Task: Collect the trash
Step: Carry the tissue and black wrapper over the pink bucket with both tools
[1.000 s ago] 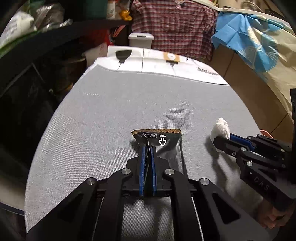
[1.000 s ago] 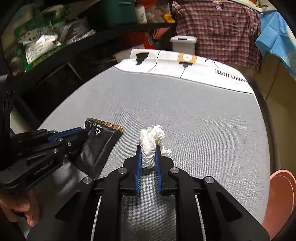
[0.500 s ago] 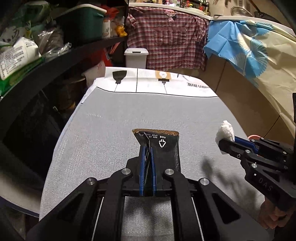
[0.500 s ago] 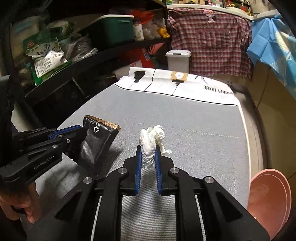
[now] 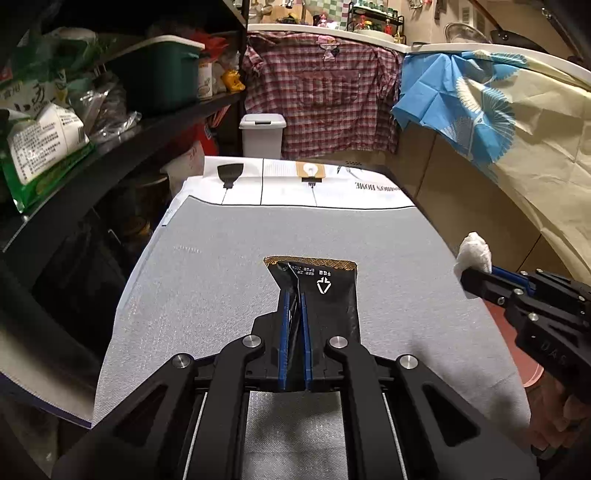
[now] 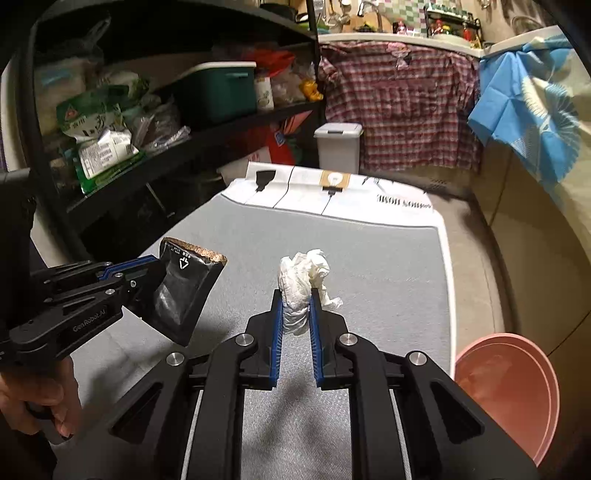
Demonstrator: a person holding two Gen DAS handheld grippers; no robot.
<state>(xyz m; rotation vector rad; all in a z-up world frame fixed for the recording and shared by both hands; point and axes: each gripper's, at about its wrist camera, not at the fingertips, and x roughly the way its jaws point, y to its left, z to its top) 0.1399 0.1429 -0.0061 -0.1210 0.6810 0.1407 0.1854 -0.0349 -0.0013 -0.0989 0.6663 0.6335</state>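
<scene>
Holding a crumpled tissue (image 6: 304, 284), the right gripper (image 6: 295, 295) hung nearer the pink bin (image 6: 517, 391) at right; the left gripper (image 5: 294, 299) clamped a black wrapper (image 5: 325, 295).

A cramped home kitchen corner: cluttered pantry shelves (image 6: 155, 147), hanging plaid shirt (image 5: 321, 103), spice rack (image 5: 376, 18) above counter.

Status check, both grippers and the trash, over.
Left gripper shut on black wrapper. Right gripper shut on crumpled tissue. Both clear of the grey mat. Nothing blocking.
</scene>
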